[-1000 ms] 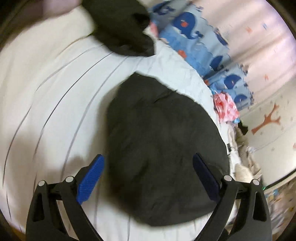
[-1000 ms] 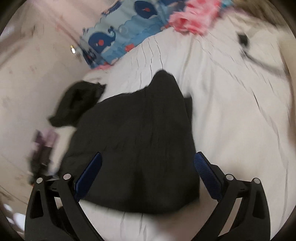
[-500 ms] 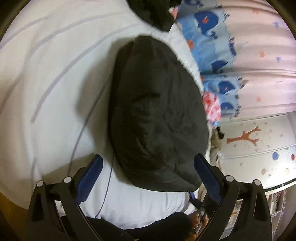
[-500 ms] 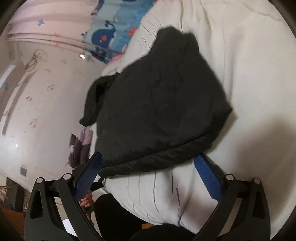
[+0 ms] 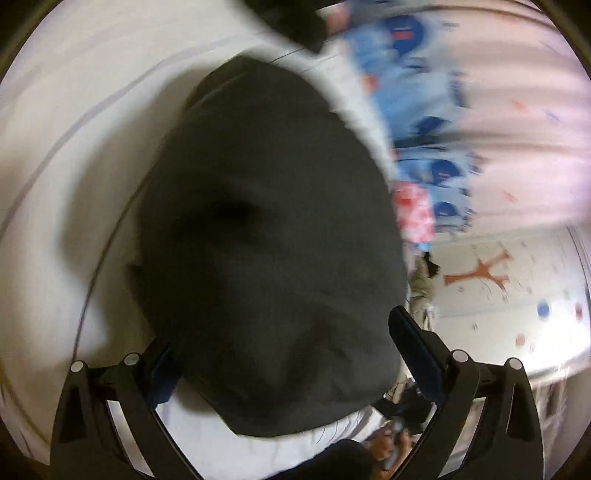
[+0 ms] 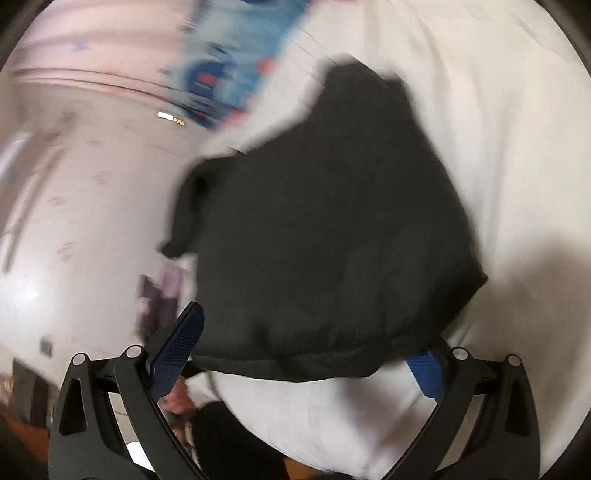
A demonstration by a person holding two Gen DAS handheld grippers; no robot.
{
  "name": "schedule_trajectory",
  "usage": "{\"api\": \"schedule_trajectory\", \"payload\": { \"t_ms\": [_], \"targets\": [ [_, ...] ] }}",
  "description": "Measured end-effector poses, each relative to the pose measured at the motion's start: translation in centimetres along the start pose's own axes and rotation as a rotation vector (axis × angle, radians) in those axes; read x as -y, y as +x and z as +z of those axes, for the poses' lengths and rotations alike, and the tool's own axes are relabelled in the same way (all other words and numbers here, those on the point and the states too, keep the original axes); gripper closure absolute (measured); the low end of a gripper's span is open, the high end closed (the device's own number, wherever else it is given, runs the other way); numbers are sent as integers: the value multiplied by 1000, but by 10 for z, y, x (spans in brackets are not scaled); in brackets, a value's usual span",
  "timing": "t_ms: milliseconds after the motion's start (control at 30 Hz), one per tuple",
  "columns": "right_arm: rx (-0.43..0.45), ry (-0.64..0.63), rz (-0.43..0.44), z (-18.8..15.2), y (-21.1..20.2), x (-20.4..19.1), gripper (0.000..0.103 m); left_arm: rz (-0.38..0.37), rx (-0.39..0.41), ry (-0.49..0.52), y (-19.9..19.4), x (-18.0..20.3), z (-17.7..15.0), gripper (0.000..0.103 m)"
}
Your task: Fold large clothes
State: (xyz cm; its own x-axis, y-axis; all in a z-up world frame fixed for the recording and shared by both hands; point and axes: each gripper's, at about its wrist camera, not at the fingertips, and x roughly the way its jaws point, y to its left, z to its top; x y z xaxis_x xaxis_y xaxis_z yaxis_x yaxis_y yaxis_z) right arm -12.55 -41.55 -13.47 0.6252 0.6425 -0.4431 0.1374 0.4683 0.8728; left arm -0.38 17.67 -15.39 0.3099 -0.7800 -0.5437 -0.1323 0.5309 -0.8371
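Black fabric fills the middle of both views: a folded dark garment [image 5: 269, 240] lies flat on a white bed sheet [image 5: 74, 155] marked with thin grey lines, its near edge close to the edge of the bed. Both pictures are blurred, so the cloth's folds are hard to read. The left gripper [image 5: 288, 354] has its blue-padded fingers spread wide, one at each side of the garment's near end, and pinches nothing. From the right wrist, the right gripper [image 6: 306, 354] is likewise spread, with the garment's [image 6: 332, 221] near hem between the fingers; its right pad [image 6: 424, 373] sits partly under that hem. A second dark piece of clothing [image 5: 288, 18] lies at the far end of the sheet. Blue whale-print bedding [image 5: 417, 74] and a pink patterned cloth [image 5: 413, 210] lie beyond, beside a pale pink curtain [image 5: 524, 110].
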Motion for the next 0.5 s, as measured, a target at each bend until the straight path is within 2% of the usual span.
{"api": "schedule_trajectory", "payload": {
  "t_ms": [67, 167, 200, 233, 267, 300, 367, 400, 500],
  "targets": [
    [20, 6, 17, 5, -1, 1, 7, 15, -7, -7, 6, -3, 4, 8],
    [67, 13, 39, 16, 0, -1, 8, 52, 21, 70, 14, 10, 3, 10],
    [75, -5, 38, 15, 0, -4, 10, 51, 38, 89, 15, 14, 2, 22],
    [85, -50, 21, 16, 0, -13, 30, 50, 47, 113, 15, 19, 0, 29],
    [86, -81, -6, 17, 2, -21, 57, 51, 52, 124, 15, 22, -1, 40],
    [92, -96, -18, 20, 1, -25, 66, 50, 62, 133, 14, 25, -2, 51],
    [111, -142, -27, 21, -5, -40, 76, 51, 64, 145, 10, 30, -2, 64],
    [122, -159, -29, 19, -8, -47, 77, 47, 66, 152, 6, 34, -2, 70],
    [149, -216, 4, 7, -28, -76, 79, 19, 91, 192, -16, 50, -10, 76]
  ]
}}
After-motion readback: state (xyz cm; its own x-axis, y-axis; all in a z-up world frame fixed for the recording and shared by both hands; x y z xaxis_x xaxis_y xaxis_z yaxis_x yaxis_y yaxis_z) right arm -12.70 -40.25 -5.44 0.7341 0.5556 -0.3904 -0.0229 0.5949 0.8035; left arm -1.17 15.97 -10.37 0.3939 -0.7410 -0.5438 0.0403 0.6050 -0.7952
